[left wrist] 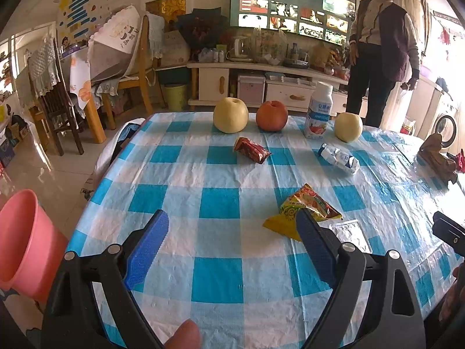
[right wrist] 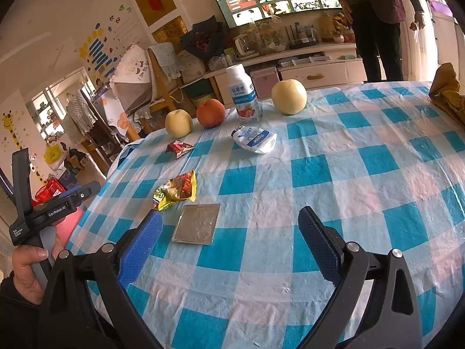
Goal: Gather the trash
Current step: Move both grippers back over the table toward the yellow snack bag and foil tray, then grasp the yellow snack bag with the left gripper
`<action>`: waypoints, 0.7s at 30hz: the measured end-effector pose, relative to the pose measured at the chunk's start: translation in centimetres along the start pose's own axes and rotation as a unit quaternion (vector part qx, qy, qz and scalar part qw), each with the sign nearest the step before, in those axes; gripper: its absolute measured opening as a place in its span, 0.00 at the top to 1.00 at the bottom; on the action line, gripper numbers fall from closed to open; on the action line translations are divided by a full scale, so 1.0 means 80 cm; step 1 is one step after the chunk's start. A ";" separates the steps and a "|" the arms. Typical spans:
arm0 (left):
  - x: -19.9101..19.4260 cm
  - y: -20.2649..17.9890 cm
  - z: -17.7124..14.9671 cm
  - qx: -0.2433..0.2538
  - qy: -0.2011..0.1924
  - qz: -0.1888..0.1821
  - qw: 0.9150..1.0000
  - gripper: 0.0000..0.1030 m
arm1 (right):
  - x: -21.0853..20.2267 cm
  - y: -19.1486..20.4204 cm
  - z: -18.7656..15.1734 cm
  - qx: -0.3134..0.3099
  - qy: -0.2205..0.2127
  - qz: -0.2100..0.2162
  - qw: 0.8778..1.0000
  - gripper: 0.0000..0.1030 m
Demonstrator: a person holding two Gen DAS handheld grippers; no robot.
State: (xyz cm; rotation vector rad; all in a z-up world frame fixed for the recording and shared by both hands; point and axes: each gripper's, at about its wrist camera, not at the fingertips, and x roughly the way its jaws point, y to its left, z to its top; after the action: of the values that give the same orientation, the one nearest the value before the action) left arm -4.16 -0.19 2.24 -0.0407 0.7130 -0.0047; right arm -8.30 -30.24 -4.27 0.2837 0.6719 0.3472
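Both the left gripper (left wrist: 232, 226) and right gripper (right wrist: 229, 224) are held spread and empty; the yellow wrapper (left wrist: 302, 210) lies near, so the tablecloth (left wrist: 218, 174) could be pinched with it.

The surface (left wrist: 221, 180) wears a checked cloth of turquoise, pale blue and white squares. Each hand-held gripper, left (left wrist: 234, 234) and right (right wrist: 229, 234), is black with blue ribbed pads. Just ahead of the left one lies a yellow wrapper (left wrist: 302, 212) printed in red and green; beside it a silver foil packet (right wrist: 197, 223). Farther ahead: a dark red wrapper (left wrist: 252, 150), a white-and-blue pouch (right wrist: 255, 139) (crumpled), two pale yellow fruits (left wrist: 230, 115) (left wrist: 348, 126), one orange-red fruit (left wrist: 272, 115). A pink bucket (left wrist: 26, 241) sits left.
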 end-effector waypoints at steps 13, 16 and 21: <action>0.002 -0.002 -0.005 0.007 0.006 -0.001 1.000 0.14 | 0.008 -0.003 -0.003 -0.014 0.004 -0.022 1.000 0.08; 0.004 -0.004 -0.006 0.010 0.010 -0.002 1.000 0.14 | 0.009 0.003 -0.002 -0.031 0.007 -0.031 0.999 0.08; 0.014 -0.015 -0.005 0.027 0.017 -0.001 0.999 0.14 | 0.020 0.015 -0.001 -0.064 0.023 -0.035 0.997 0.08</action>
State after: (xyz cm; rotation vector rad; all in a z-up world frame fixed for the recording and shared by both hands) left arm -3.52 -1.42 1.25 0.0102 0.7461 -0.0260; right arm -7.46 -28.50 -4.81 0.1295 0.7007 0.3291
